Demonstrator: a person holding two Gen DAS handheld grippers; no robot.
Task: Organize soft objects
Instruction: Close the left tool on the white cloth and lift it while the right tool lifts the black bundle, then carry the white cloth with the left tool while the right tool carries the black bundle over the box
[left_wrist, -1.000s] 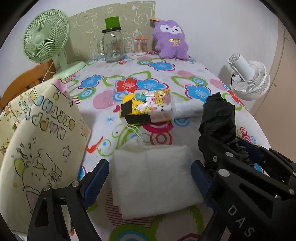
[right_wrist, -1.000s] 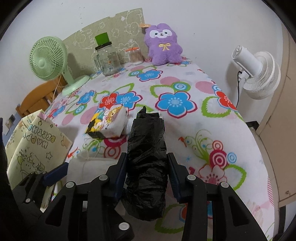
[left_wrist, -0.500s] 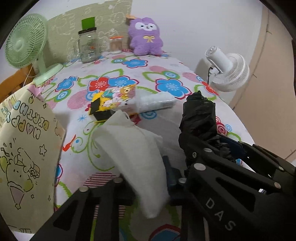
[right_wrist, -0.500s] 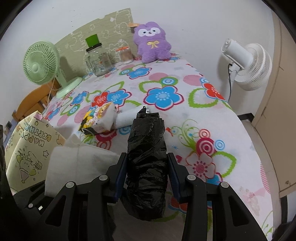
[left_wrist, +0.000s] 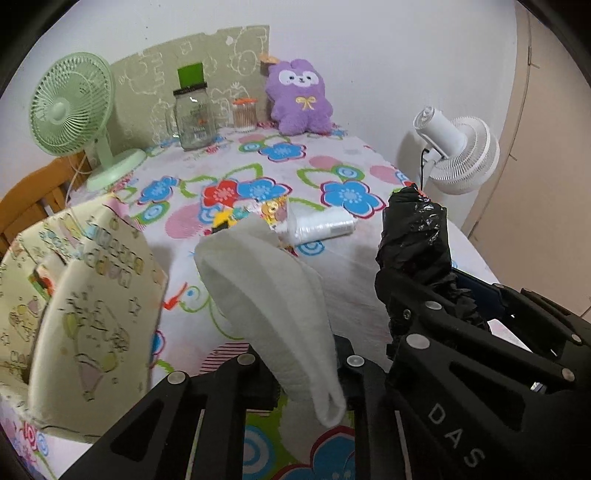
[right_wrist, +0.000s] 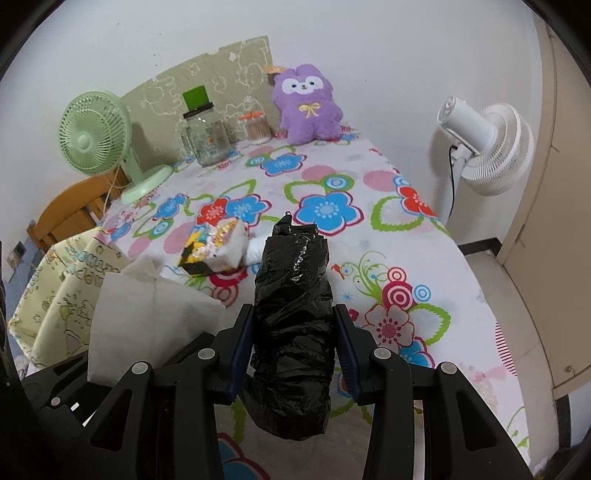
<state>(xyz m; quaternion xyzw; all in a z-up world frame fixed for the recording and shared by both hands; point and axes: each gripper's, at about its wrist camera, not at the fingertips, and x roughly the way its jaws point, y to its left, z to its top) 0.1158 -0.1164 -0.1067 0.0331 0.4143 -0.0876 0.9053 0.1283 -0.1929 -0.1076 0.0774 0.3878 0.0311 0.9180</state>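
My left gripper (left_wrist: 306, 373) is shut on a folded white cloth (left_wrist: 273, 302) and holds it lifted above the flowered table; the cloth also shows in the right wrist view (right_wrist: 147, 314). My right gripper (right_wrist: 293, 332) is shut on a roll of black plastic bags (right_wrist: 293, 325), held above the table, also visible in the left wrist view (left_wrist: 415, 236). A yellow cartoon gift bag (left_wrist: 74, 295) stands open at the left, close beside the cloth. A colourful tissue pack (right_wrist: 214, 247) and a white plastic roll (left_wrist: 321, 227) lie on the table ahead.
At the back stand a green fan (left_wrist: 70, 110), a glass jar (left_wrist: 194, 118), a cotton swab jar (left_wrist: 243, 114) and a purple plush (left_wrist: 299, 99). A white fan (left_wrist: 458, 151) stands off the right edge. A wooden chair (right_wrist: 70, 210) is at the left.
My left gripper closed on the white cloth and lifted it off the table, then swung left toward the gift bag. My right gripper kept its hold on the black roll.
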